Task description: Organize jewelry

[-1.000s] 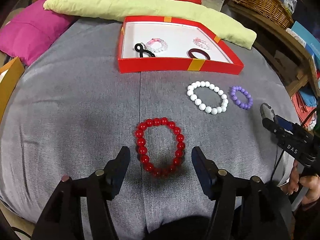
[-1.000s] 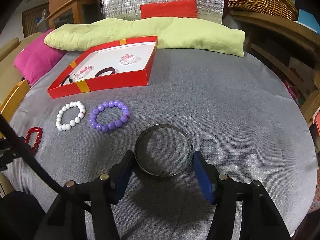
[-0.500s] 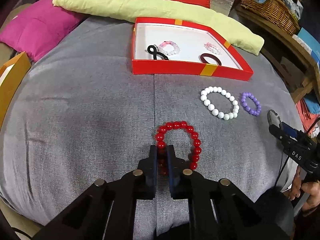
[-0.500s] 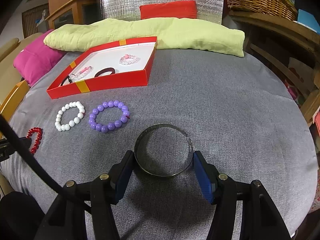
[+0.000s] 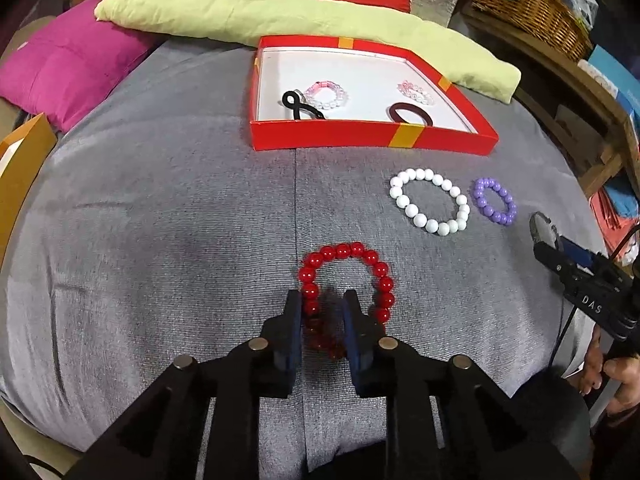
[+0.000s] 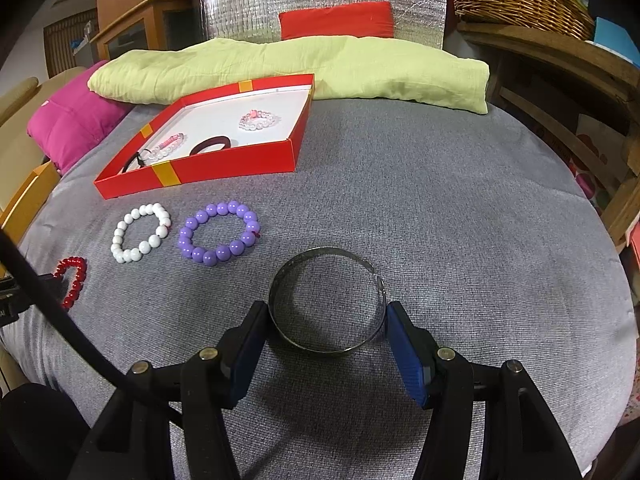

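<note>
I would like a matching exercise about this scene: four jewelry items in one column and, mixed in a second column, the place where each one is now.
Items:
1. red bead bracelet
2. metal bangle
3. dark hair tie
4. white bead bracelet

Places:
A. inside the red box
B. between the right gripper fingers
C. on the grey cloth beside the purple bead bracelet
D. partly between the left gripper fingers

Pairs: 1-D, 2-B, 3-A, 4-C

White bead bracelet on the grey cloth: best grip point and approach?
Take the white bead bracelet from above, one finger inside the loop and one outside, pinching a single strand at its near arc. It lies flat and open on the grey cloth; the purple bracelet crowds its right side.
</note>
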`<state>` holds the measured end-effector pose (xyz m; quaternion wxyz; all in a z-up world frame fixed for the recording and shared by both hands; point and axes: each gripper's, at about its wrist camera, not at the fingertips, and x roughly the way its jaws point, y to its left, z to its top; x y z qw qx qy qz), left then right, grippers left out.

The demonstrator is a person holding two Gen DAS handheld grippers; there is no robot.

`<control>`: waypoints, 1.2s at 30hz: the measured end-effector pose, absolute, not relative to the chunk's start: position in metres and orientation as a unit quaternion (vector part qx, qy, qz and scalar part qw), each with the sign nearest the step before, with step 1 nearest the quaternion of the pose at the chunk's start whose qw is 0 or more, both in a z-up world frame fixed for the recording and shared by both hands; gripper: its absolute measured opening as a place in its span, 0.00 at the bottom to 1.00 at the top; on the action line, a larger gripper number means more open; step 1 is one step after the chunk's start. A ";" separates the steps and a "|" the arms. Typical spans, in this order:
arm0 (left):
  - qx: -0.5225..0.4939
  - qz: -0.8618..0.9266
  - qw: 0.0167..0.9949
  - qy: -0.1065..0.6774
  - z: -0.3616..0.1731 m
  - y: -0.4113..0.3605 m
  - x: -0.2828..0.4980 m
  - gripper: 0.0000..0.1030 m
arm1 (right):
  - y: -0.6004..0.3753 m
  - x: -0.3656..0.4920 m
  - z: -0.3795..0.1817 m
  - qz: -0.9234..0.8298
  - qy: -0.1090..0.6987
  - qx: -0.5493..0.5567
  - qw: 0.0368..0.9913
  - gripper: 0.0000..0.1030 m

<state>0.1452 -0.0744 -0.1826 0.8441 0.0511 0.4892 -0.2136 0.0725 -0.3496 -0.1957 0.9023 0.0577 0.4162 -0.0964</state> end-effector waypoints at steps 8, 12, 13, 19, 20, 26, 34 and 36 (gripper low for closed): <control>0.061 -0.201 0.850 0.484 -0.182 -0.072 0.146 0.09 | -0.349 0.072 -0.195 -0.096 0.415 0.057 0.903 0.61; 0.053 -0.203 0.853 0.478 -0.176 -0.070 0.145 0.09 | -0.348 0.072 -0.193 -0.096 0.411 0.054 0.905 0.60; 0.051 -0.204 0.854 0.475 -0.174 -0.069 0.145 0.09 | -0.348 0.071 -0.193 -0.095 0.410 0.054 0.905 0.60; 0.046 -0.207 0.863 0.458 -0.158 -0.068 0.143 0.09 | -0.345 0.070 -0.190 -0.093 0.408 0.053 0.906 0.60; 0.047 -0.206 0.865 0.454 -0.155 -0.067 0.143 0.09 | -0.345 0.070 -0.190 -0.093 0.408 0.053 0.907 0.60; 0.064 -0.194 0.877 0.435 -0.139 -0.069 0.140 0.09 | -0.341 0.067 -0.182 -0.089 0.399 0.055 0.911 0.60; 0.083 -0.183 0.889 0.412 -0.123 -0.073 0.136 0.09 | -0.337 0.067 -0.171 -0.082 0.387 0.065 0.916 0.60; 0.088 -0.182 0.891 0.407 -0.119 -0.074 0.136 0.09 | -0.336 0.067 -0.168 -0.079 0.384 0.066 0.918 0.60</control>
